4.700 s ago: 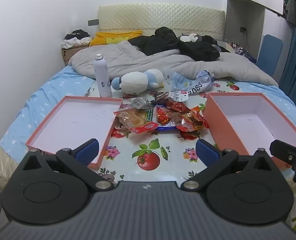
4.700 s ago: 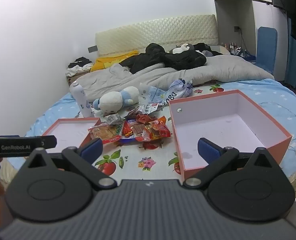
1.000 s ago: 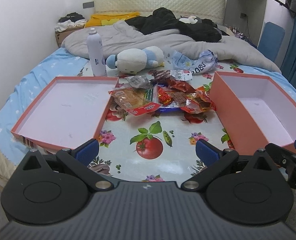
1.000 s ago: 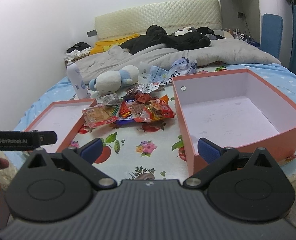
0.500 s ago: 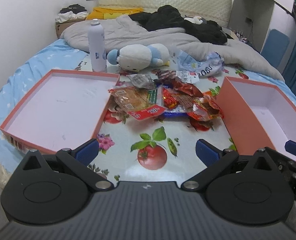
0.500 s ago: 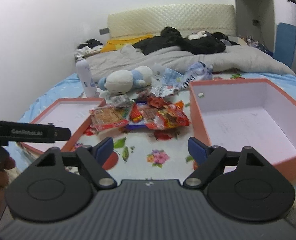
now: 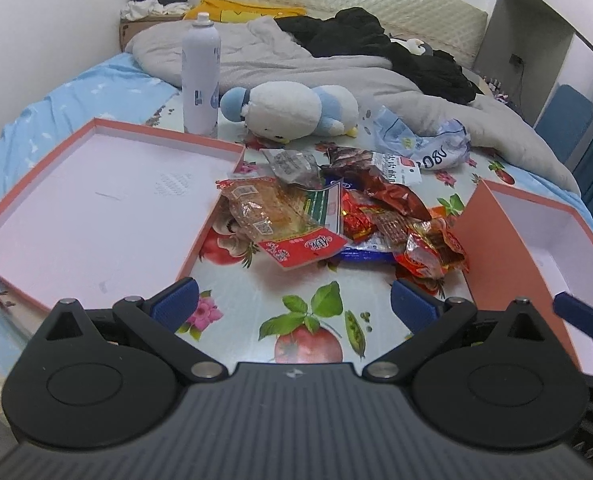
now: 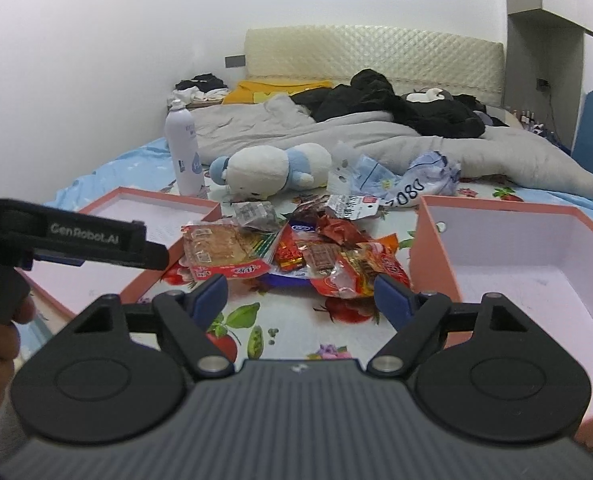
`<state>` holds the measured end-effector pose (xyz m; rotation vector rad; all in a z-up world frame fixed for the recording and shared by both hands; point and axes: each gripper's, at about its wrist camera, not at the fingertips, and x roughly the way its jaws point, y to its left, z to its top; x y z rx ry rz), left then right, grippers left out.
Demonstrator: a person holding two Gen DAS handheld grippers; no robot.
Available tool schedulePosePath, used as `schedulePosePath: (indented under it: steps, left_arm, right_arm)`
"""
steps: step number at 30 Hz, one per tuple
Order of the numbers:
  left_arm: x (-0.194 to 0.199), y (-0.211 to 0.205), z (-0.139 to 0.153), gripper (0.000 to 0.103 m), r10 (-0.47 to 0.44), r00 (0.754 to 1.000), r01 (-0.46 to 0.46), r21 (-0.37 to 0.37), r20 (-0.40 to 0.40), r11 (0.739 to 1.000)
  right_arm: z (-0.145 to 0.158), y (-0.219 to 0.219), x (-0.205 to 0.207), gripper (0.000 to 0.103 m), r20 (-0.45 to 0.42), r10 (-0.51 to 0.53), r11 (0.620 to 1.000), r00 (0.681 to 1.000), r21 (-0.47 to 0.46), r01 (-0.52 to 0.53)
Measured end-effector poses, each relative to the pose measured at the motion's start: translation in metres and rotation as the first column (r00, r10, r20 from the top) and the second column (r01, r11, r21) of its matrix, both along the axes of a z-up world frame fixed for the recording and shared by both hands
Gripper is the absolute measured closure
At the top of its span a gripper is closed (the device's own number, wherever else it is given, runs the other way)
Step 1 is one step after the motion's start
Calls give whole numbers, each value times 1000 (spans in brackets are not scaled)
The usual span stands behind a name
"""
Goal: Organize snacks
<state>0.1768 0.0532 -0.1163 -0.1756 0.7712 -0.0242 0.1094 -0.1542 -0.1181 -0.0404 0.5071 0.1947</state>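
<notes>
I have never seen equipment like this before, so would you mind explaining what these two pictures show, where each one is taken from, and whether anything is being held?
A person holds a hand-held two-finger gripper in each hand, and each carries a fisheye camera looking forward along its fingers. One picture looks out from the left gripper, the other from the right gripper; the black shapes with blue tips at the bottom are each gripper's own fingers. Both stand open and hold nothing.

In front lies a bed with a fruit-patterned cloth. A pile of snack packets sits in the middle, between a shallow pink lid on the left and a deeper pink box on the right; neither contains anything. Behind are a white spray bottle, a plush toy and crumpled bags. The right view also catches the left gripper from the side.
</notes>
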Motion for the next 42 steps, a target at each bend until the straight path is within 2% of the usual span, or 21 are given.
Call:
schedulePosePath:
  steps: [5, 10, 18, 22, 26, 27, 28, 29, 31, 33, 34, 36, 39, 42]
  left_arm:
    - [29, 7, -16, 0, 15, 1000, -16, -28, -28, 999]
    - [62, 13, -40, 5, 21, 997, -25, -53, -78, 998]
    - [118, 19, -82, 9, 60, 986, -78, -110, -155, 991]
    - [137, 23, -99, 14, 83, 980, -109, -138, -182, 984]
    - [148, 25, -111, 23, 95, 975, -126, -147, -201, 981]
    - [150, 24, -114, 31, 95, 975, -126, -146, -202, 981]
    - [151, 24, -117, 35, 93, 973, -126, -148, -209, 981]
    - [153, 24, -120, 39, 90, 972, -126, -161, -217, 979]
    - [152, 23, -122, 45, 84, 975, -119, -164, -208, 979]
    - [154, 22, -123, 61, 79, 975, -114, -161, -206, 980]
    - [154, 23, -124, 65, 76, 975, -114, -175, -211, 978]
    - [155, 23, -126, 82, 66, 973, -110, -192, -220, 975]
    - [151, 22, -126, 91, 52, 974, -100, -210, -222, 973]
    - [144, 21, -124, 95, 41, 975, -92, -228, -218, 969]
  right_arm:
    - [-20, 7, 34, 22, -47, -9, 999, 999, -44, 7]
    - [-45, 10, 68, 29, -92, -46, 990, 995, -135, 34]
    - [-68, 4, 119, 29, -95, -117, 964, 989, -249, 90]
    - [-80, 7, 140, 28, -127, -90, 947, 988, -318, 46]
    - [-95, 19, 145, 30, -134, -44, 901, 990, -434, -18]
    - [-97, 21, 142, 31, -131, -34, 896, 991, -444, -28]
    - [-97, 22, 140, 37, -133, -27, 895, 991, -445, -36]
    - [-98, 22, 140, 49, -140, -29, 894, 990, -447, -37]
    - [-101, 23, 139, 58, -152, -35, 893, 988, -449, -37]
    - [-104, 22, 139, 70, -175, -34, 899, 984, -435, -46]
    - [-106, 21, 140, 71, -187, -34, 903, 982, -427, -50]
    - [-106, 21, 140, 72, -190, -35, 906, 981, -421, -49]
    - [-103, 19, 139, 75, -182, -36, 911, 983, -410, -42]
    - [-95, 17, 131, 77, -166, -38, 915, 985, -402, -32]
